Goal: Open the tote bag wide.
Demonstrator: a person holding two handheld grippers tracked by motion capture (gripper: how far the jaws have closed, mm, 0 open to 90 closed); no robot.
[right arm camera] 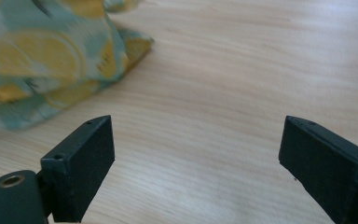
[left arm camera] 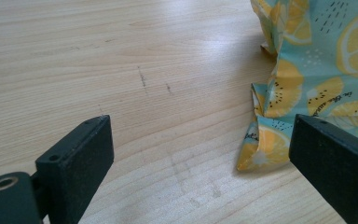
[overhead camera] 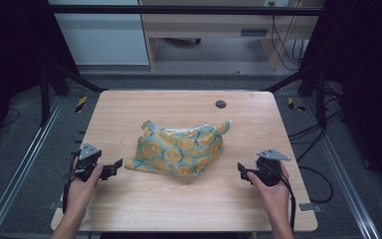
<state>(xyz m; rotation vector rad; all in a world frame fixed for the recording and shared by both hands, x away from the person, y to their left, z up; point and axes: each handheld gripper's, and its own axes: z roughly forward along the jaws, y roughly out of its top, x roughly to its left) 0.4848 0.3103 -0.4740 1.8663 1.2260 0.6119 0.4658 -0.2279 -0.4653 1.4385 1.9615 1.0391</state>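
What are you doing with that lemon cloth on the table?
A person holds a gripper in each hand at a wooden table. A crumpled cloth with a lemon print lies in a heap in the middle. The left gripper is next to the cloth's near left corner, and the right gripper sits a little off its other side. Both have their jaws open with nothing between them, so the cloth is not being held.
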